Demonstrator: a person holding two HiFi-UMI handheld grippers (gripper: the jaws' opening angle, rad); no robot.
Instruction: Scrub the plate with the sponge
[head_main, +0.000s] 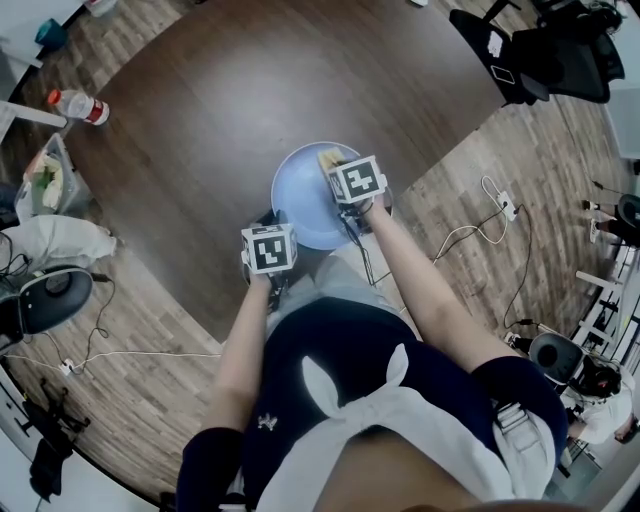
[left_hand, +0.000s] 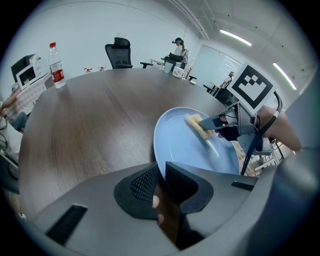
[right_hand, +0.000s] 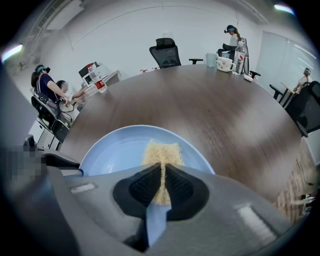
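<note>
Dark wood table, blue plate at near edge; left gripper jaws clamp plate rim; right gripper pinches yellow sponge, apparently pressed on plate.

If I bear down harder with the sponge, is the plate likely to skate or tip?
Probably not skate: the left gripper is shut on the rim of the plate. The plate looks smooth and rigid, so the sponge may glide. It bulges out of the right gripper, so it likely squashes.
</note>
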